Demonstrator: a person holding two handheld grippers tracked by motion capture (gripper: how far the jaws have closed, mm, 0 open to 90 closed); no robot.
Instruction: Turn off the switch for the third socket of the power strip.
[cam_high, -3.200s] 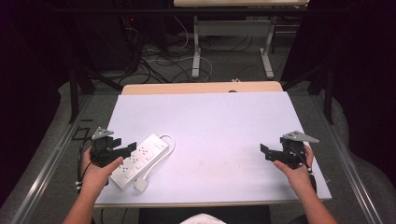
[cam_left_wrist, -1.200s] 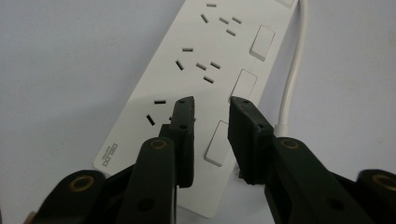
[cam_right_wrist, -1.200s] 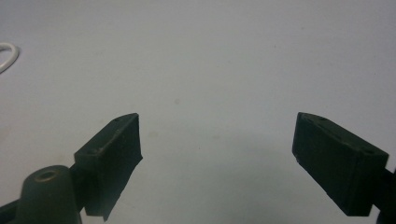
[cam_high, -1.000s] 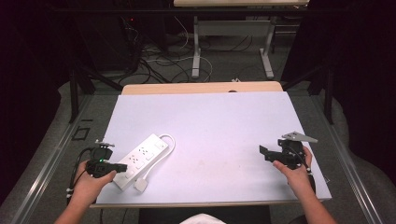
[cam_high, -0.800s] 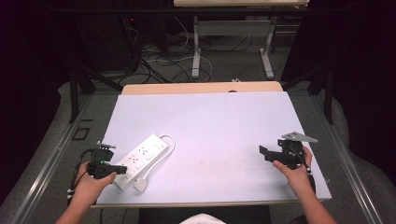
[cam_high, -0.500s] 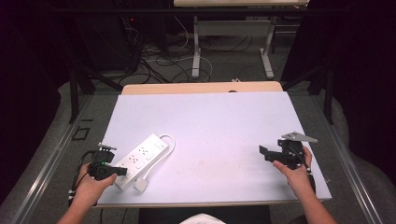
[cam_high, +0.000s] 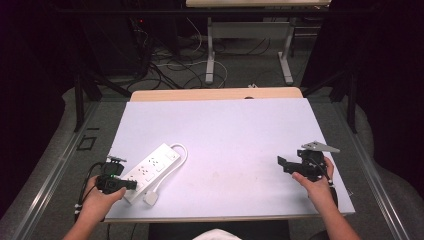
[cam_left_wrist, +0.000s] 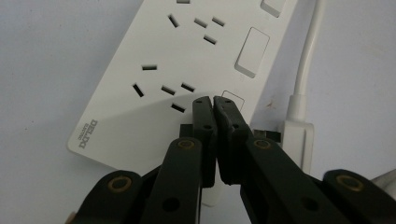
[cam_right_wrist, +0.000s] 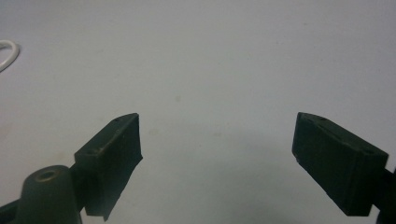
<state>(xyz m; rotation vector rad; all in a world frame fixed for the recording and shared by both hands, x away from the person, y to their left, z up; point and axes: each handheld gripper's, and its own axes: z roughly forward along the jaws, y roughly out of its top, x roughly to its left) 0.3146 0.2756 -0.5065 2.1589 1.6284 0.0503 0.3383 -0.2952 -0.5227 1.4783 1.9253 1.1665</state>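
A white power strip (cam_high: 150, 170) lies diagonally at the table's front left, its cord looping back to a white plug (cam_high: 150, 198) beside its near end. My left gripper (cam_high: 117, 184) is at that near end. In the left gripper view its jaws are shut together (cam_left_wrist: 212, 100), tips over the strip (cam_left_wrist: 187, 60) by a small rectangular switch, with nothing between them. The plug (cam_left_wrist: 296, 135) lies just right of the jaws. My right gripper (cam_high: 282, 164) hovers at the front right, open, with bare table between its fingers (cam_right_wrist: 217, 135).
The white table top (cam_high: 225, 135) has a wooden strip along its far edge. A loop of the white cord (cam_right_wrist: 7, 51) shows at the far left of the right gripper view. Behind the table are desk legs and cables on the floor.
My left gripper has dropped back toward the near edge and then edged right onto the strip's near end. The right gripper has stayed put.
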